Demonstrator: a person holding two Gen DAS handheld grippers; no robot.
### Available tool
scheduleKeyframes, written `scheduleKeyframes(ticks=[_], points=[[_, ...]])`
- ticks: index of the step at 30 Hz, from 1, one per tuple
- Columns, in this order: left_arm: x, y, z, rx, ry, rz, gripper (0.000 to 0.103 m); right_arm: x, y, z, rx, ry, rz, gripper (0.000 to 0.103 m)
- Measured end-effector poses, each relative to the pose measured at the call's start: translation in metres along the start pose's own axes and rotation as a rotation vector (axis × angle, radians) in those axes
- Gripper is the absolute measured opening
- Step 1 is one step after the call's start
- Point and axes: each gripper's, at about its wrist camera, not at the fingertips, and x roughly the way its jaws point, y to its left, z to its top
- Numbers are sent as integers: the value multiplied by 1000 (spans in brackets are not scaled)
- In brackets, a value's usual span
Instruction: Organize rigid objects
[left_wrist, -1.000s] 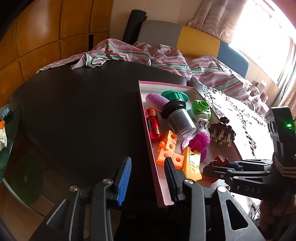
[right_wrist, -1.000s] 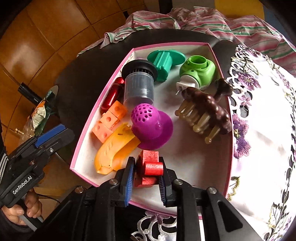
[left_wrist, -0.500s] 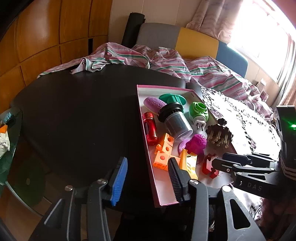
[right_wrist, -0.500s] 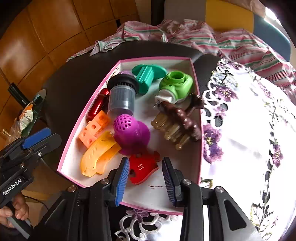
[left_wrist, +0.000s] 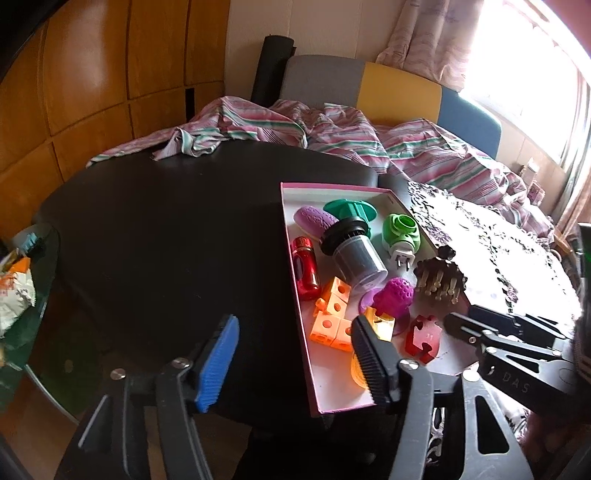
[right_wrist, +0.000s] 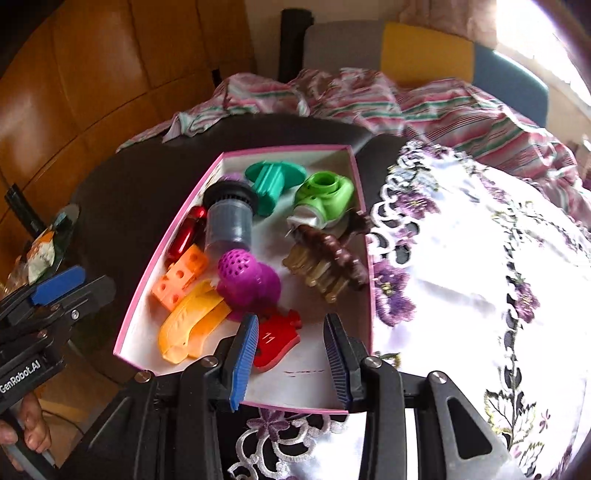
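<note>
A pink-rimmed white box (right_wrist: 136, 295) (left_wrist: 295, 295) on the dark table holds several toys. A red puzzle piece (right_wrist: 275, 341) (left_wrist: 423, 338) lies flat near its front edge, beside a magenta perforated toy (right_wrist: 245, 282) and an orange curved piece (right_wrist: 188, 325). My right gripper (right_wrist: 290, 356) is open and empty, just above and behind the red piece. My left gripper (left_wrist: 295, 354) is open and empty over the box's left wall and the dark table. The right gripper also shows in the left wrist view (left_wrist: 480, 332).
The box also holds orange cubes (right_wrist: 181, 275), a red bottle (right_wrist: 184, 232), a dark cup (right_wrist: 229, 218), a teal piece (right_wrist: 275, 181), a green plug toy (right_wrist: 325, 195) and a brown massager (right_wrist: 328, 258). A white embroidered cloth (right_wrist: 461, 277) lies to the right. Striped fabric (left_wrist: 332, 129) lies behind.
My right gripper opened and let go of the red puzzle piece, which now lies flat in the box. The gripper then drew back. The left gripper pulled back slightly.
</note>
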Motion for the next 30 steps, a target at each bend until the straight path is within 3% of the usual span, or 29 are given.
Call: scheduleKeyframes(ticks=[8, 19, 25, 30], points=[[-11, -8, 3, -27, -36, 42, 103, -18, 2, 1, 34, -114, -135, 38], [-18, -11, 1, -59, -23, 68, 103, -23, 5, -7, 19, -105, -140, 38], [-32, -10, 0, -59, -86, 75, 103, -29, 7, -4, 23, -123, -133, 38], [-40, -10, 1, -56, -132, 126, 103, -33, 9, -3, 17, -131, -130, 38]])
